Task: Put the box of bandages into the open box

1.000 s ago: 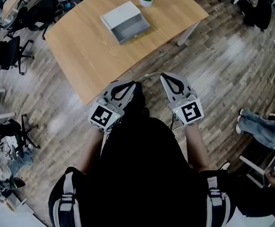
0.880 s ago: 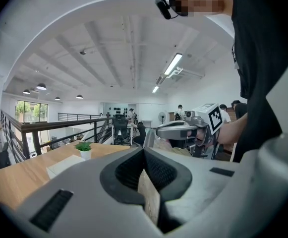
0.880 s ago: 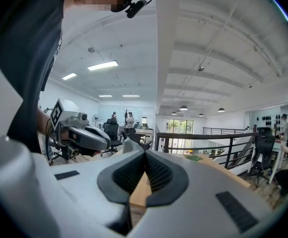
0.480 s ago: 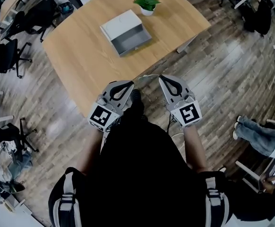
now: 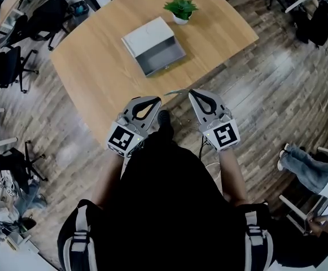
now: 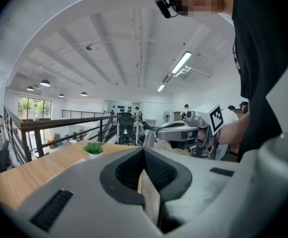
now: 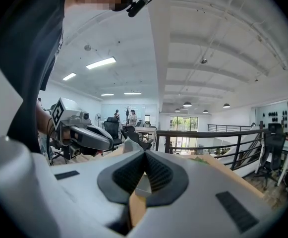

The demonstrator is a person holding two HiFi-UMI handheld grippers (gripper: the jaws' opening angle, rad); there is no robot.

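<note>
an open-plan office: a big wooden table (image 5: 96, 66) with a potted plant (image 5: 180, 8), black swivel chairs (image 5: 7, 65) on a wood floor (image 5: 265, 83), a metal railing (image 7: 208, 134), strip lights (image 6: 182, 62) on a high white ceiling (image 6: 109, 43).

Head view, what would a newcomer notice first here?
The left gripper and right gripper, each with a square-marker cube, are held side by side mid-picture, both shut and empty. Beyond them, a wooden table carries an open grey box and a small potted plant.
</note>
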